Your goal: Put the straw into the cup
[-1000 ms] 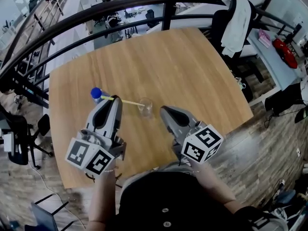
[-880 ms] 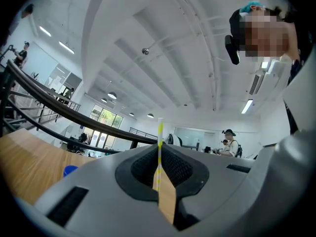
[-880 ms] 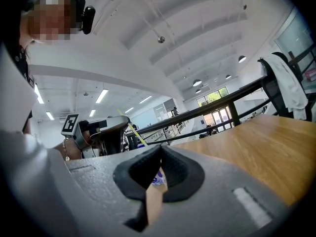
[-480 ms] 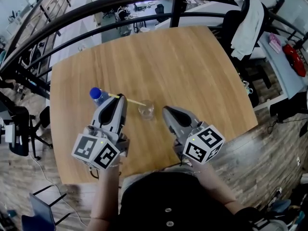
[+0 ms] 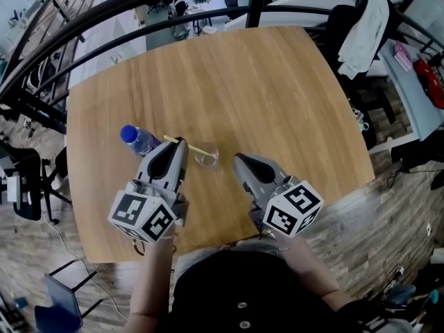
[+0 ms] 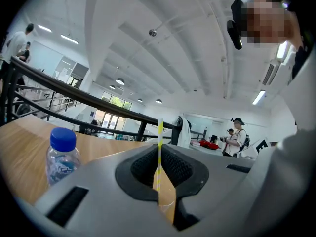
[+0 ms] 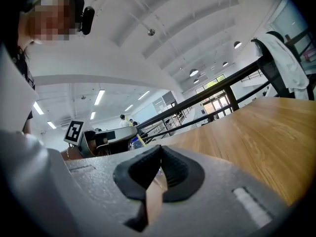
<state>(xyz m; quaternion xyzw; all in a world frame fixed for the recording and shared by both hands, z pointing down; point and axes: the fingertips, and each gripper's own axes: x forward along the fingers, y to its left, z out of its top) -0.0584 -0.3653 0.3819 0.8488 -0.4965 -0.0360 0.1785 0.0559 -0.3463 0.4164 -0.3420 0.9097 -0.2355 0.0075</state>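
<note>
A yellow-and-white striped straw (image 5: pixel 187 146) is pinched between the tips of my left gripper (image 5: pixel 180 144), which is shut on it. The straw's right end reaches the rim of a small clear cup (image 5: pixel 207 159) standing on the wooden table (image 5: pixel 263 82). In the left gripper view the straw (image 6: pixel 159 147) runs upright through the narrow gap between the pads. My right gripper (image 5: pixel 238 161) hovers just right of the cup, jaws together and holding nothing. From the right gripper view, the pads (image 7: pixel 170 169) meet at the tip, and the left gripper (image 7: pixel 106 137) with the straw (image 7: pixel 139 138) shows beyond.
A clear water bottle with a blue cap (image 5: pixel 137 139) stands just left of the left gripper, also seen as the bottle (image 6: pixel 61 154). A black railing (image 5: pixel 139 5) curves round the table's far side. A chair draped with a white garment (image 5: pixel 361 19) stands at the back right.
Both grippers have sunk a little toward the table, and the left one has carried the straw lower, bringing its end down to the cup's rim. The cup and bottle have not moved.
</note>
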